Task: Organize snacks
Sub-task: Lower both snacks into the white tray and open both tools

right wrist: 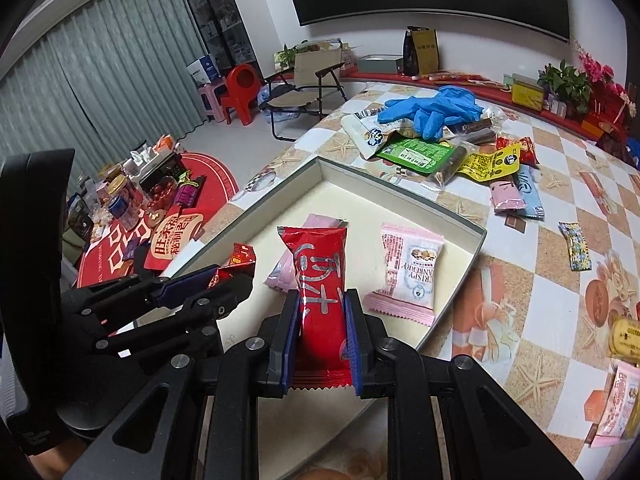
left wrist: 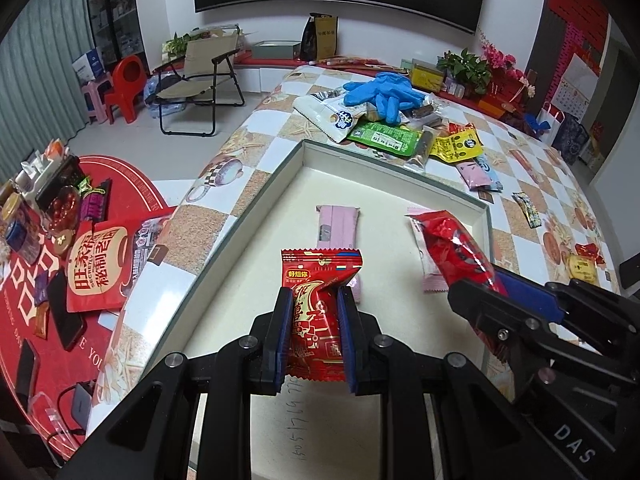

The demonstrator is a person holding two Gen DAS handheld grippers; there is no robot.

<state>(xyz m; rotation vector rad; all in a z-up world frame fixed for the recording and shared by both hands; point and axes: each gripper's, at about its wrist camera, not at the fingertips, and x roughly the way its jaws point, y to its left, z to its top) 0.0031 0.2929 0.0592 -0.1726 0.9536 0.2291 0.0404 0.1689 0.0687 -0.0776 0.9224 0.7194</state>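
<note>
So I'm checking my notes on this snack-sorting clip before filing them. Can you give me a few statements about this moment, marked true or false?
1. The left gripper holds a red snack packet in its jaws. True.
2. The right gripper is open. False: it is shut on a long red packet.
3. Blue gloves lie on the snack pile beyond the tray. True.
4. The tray holds nothing. False: a pink Crispy Cranberry packet and another pink packet lie in it.
</note>
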